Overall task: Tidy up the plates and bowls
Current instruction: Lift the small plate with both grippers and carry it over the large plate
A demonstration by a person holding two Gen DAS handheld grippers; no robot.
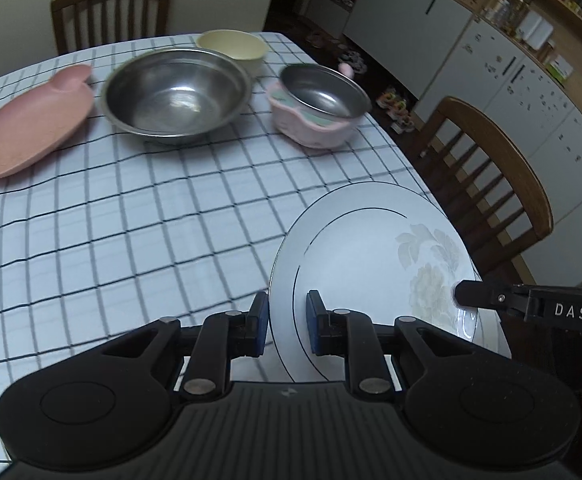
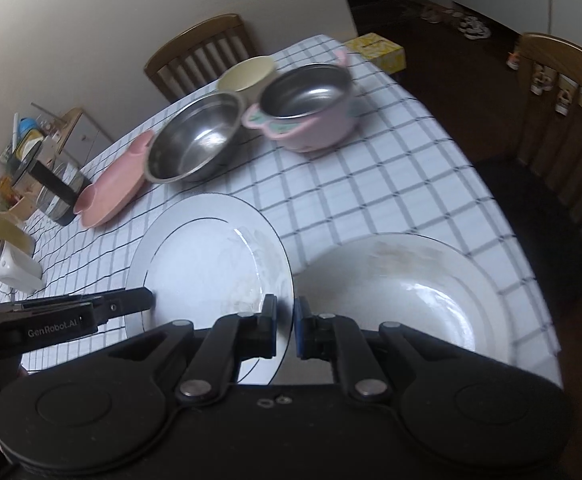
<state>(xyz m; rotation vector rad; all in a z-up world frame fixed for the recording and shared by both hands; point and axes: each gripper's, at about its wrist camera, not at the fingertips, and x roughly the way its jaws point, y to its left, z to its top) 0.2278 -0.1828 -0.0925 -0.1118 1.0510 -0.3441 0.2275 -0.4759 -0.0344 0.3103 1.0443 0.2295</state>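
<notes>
Both grippers held one white plate (image 1: 371, 260) at opposite rim edges. Left gripper (image 1: 287, 326): blue pads on either side of the plate's near-left rim, clamped on it. Right gripper (image 2: 285, 326): fingers straddled the plate's right rim; whether the pads actually touched it could not be told. In the left wrist view the plate appeared tilted, left edge raised, above the near right part of the checked tablecloth (image 1: 131, 208); round, so no long axis; faint floral print faced up.

Just right of the plate sat a white deep dish (image 2: 403, 292) near the table's right edge.

Far side, left to right: pink animal-shaped plate (image 1: 27, 132), long axis running near-left to far-right; large steel bowl (image 1: 177, 94); cream bowl (image 1: 233, 48) behind it; pink pot with steel liner (image 1: 319, 106). All sat well apart from the held plate. Wooden chairs (image 1: 487, 172) stood at the far and right sides.
</notes>
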